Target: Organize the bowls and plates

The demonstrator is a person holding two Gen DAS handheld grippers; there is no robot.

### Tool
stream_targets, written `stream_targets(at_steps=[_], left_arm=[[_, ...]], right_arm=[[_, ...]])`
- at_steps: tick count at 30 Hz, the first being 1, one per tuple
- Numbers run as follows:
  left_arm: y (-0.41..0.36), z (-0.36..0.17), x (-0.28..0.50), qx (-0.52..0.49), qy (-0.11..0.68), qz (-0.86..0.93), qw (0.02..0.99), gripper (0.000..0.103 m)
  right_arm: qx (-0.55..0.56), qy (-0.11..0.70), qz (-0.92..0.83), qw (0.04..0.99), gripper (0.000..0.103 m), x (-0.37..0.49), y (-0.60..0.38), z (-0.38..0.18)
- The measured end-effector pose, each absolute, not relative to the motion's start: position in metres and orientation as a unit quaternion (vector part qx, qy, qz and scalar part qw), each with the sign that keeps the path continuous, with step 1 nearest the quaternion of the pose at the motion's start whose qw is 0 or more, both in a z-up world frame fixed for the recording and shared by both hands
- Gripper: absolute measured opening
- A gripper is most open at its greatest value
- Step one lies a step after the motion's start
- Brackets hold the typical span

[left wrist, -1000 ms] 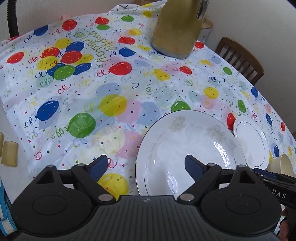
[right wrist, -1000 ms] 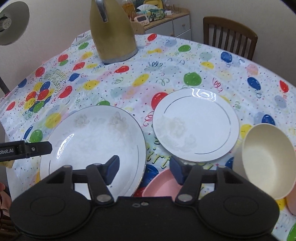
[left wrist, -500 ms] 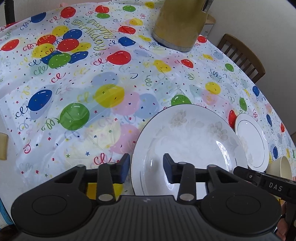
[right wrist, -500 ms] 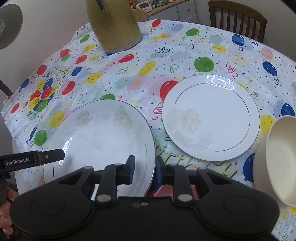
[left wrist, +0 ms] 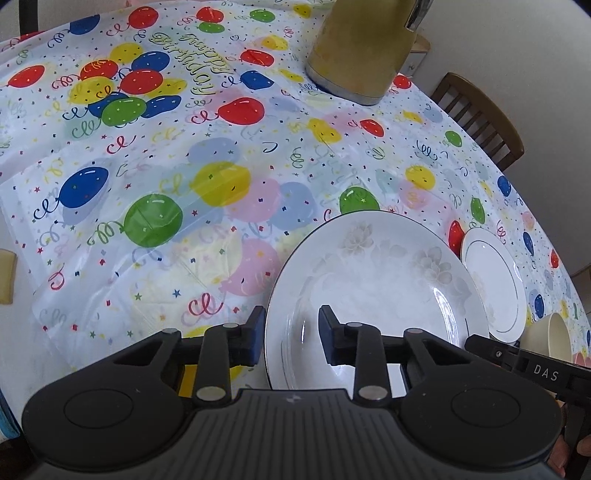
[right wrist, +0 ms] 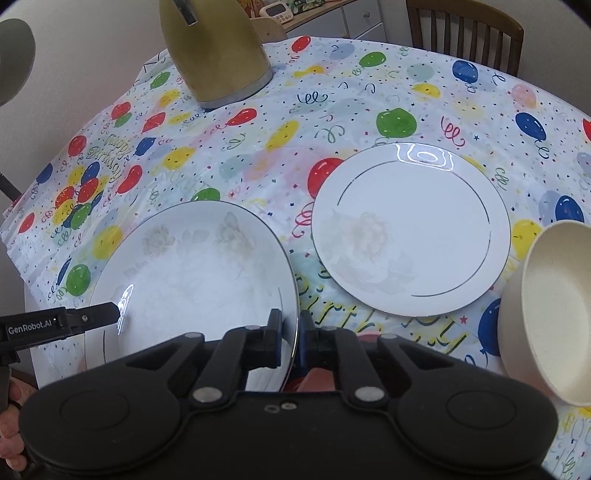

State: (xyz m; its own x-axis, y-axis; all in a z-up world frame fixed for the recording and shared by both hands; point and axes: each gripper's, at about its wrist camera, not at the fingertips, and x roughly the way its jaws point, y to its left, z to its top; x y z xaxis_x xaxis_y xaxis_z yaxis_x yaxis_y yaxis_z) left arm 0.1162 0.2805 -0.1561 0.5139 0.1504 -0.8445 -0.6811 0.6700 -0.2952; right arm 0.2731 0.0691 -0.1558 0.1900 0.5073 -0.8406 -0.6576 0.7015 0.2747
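Note:
A large white floral plate (left wrist: pixel 380 291) (right wrist: pixel 192 273) lies on the balloon tablecloth. My left gripper (left wrist: pixel 291 334) straddles its left rim, jaws narrowed but with a gap to the rim. My right gripper (right wrist: pixel 290 341) is shut on its right rim. A smaller white plate (right wrist: pixel 410 229) (left wrist: pixel 495 280) with a silver ring lies to the right. A cream bowl (right wrist: pixel 550 310) (left wrist: pixel 550 336) sits tilted at the far right. A pink bowl (right wrist: pixel 317 380) peeks out under my right gripper.
A tall golden kettle (right wrist: pixel 218 48) (left wrist: pixel 362 48) stands at the back of the table. A wooden chair (right wrist: pixel 465 33) (left wrist: pixel 480 118) stands behind the table. The table's edge runs along the left in the left wrist view.
Both grippers have closed inward around the large plate's rims, the right one fully onto the rim. Both moved closer to the plate.

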Motion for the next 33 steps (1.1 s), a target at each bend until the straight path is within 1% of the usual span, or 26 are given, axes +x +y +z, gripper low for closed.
stream_targets(at_steps=[10, 21, 26, 33], left_arm=[[0.248, -0.134, 0.094, -0.306, 0.420, 0.236, 0.821, 0.030], [0.183, -0.117, 0.063, -0.289, 0.428, 0.181, 0.837, 0.030], [0.149, -0.116, 0.054, -0.279, 0.435, 0.147, 0.843, 0.030], [0.106, -0.130, 0.058, -0.259, 0.457, 0.095, 0.846, 0.030]], right_arm=[[-0.061, 0.511, 0.369, 0.774, 0.007, 0.252, 0.039, -0.131], [-0.037, 0.506, 0.350, 0.787, 0.007, 0.210, -0.040, -0.107], [-0.021, 0.510, 0.325, 0.796, 0.007, 0.188, -0.083, -0.108], [0.000, 0.517, 0.276, 0.811, 0.007, 0.164, -0.140, -0.120]])
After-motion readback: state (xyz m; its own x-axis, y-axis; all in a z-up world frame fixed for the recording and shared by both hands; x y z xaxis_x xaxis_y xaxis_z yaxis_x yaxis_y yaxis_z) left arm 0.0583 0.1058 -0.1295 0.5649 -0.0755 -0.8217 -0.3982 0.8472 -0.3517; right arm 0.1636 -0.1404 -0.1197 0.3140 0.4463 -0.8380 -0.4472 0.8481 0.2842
